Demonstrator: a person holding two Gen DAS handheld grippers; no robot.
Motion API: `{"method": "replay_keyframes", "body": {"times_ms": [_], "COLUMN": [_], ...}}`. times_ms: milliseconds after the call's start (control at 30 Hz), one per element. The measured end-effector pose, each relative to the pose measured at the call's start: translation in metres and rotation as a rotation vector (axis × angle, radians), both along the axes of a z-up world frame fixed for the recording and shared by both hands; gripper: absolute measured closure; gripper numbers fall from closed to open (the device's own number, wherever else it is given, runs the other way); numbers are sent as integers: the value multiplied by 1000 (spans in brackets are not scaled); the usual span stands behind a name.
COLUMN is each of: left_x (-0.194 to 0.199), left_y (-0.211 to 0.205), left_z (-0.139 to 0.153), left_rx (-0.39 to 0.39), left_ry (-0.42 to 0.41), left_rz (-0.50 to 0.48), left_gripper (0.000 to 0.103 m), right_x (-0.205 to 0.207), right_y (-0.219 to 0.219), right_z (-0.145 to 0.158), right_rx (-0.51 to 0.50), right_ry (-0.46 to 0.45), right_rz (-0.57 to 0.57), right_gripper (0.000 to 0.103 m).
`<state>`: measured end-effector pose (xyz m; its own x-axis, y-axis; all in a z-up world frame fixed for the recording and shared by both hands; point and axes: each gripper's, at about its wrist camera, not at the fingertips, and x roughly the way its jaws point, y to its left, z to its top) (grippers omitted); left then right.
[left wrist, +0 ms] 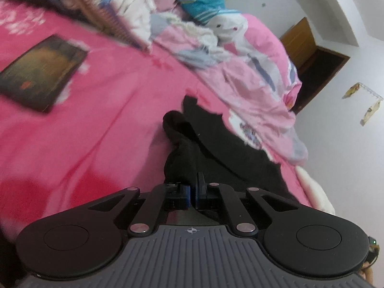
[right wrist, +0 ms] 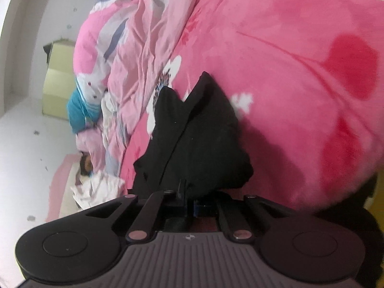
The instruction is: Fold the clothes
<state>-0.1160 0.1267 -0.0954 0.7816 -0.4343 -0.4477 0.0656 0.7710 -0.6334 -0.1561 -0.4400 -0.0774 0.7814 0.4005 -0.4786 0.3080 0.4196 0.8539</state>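
On the pink bed, a black garment lies beside a heaped pink quilt. Both grippers have their fingers closed on the garment's near edge: the left gripper and the right gripper each pinch soft, matte, limp cloth, probably to lift it for a fold. Away from the garment, on the bed's fleecy floral cover, lies a flat dark rectangular book.
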Motion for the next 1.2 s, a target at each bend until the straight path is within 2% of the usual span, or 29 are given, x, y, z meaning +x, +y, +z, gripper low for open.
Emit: {"method": "replay_keyframes", "body": {"times_ms": [133,233,300,367,500,600,700,867,1033,1200], "left_x": [-3,-4,-8,-14,-23,-11,16,58,80,87], "left_y": [3,11,19,29,48,45,38,27,21,23], "left_z": [-14,-9,-4,4,21,36,40,32,25,20], "left_rx": [10,4,17,23,45,97,57,-19,-64,-113], "left_ry": [30,20,13,1,-22,-39,-3,90,131,150], "left_rz": [-29,-34,-16,16,74,76,36,-21,-52,-42], "left_gripper": [96,85,70,65,63,63,63,61,60,61], "right_x": [-6,-17,-30,-49,-77,-89,-71,-22,26,66], "right_y": [-8,-20,-25,-32,-41,-43,-37,-28,-34,-46], "right_z": [-11,-20,-14,-4,18,35,44,49,43,29], "right_rx": [-10,44,5,-46,-132,-185,-163,-136,-100,-124], "right_ry": [74,94,106,121,100,65,13,-9,10,78], "right_rz": [-15,-48,-79,-127,-211,-256,-224,-162,-152,-150], "right_gripper": [97,94,84,74,71,71,69,63,62,60]}}
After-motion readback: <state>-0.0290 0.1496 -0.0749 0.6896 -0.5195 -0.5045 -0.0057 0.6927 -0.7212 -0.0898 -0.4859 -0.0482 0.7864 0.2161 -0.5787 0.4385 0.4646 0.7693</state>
